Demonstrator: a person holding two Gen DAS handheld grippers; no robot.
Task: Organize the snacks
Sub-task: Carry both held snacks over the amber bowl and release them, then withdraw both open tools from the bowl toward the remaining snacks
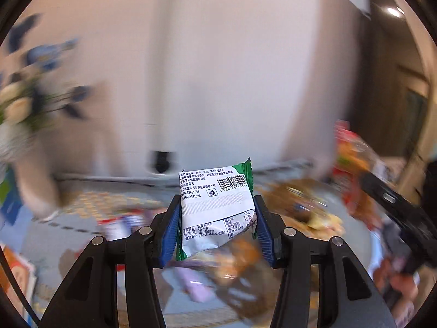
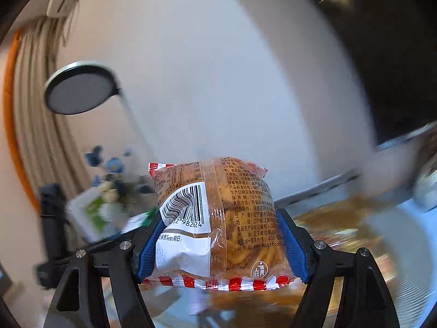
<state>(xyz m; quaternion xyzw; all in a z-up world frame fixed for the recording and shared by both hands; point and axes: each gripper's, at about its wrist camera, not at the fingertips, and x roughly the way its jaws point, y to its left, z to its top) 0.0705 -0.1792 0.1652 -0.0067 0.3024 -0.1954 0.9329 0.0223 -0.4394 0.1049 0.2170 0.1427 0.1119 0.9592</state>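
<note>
the left gripper is clamped on a small white-and-green snack packet, its blue pads pressing the two side edges so the packet stands upright between them with its barcode near the top edge. the right gripper is clamped on a wider clear snack bag with red-and-white striped seams, the pads squeezing its flanks and the bottom seam hanging just below the fingers. both packs are lifted clear; beneath and ahead of each gripper lies a blurred table with a scatter of other snack packs, well apart from the held ones. off to the left gripper's left stands a vase of flowers. the step in hand looks like carrying both picks toward wherever they belong, though no bin or tray can be made out in the blur. to do it well, hold both grips as they are: the bag is puffy and slick, so it could slide down through the pads if jolted, and squeezing harder risks crushing what is inside. keep the grippers apart so the packs do not knock, and lower each onto its spot before letting go.
</note>
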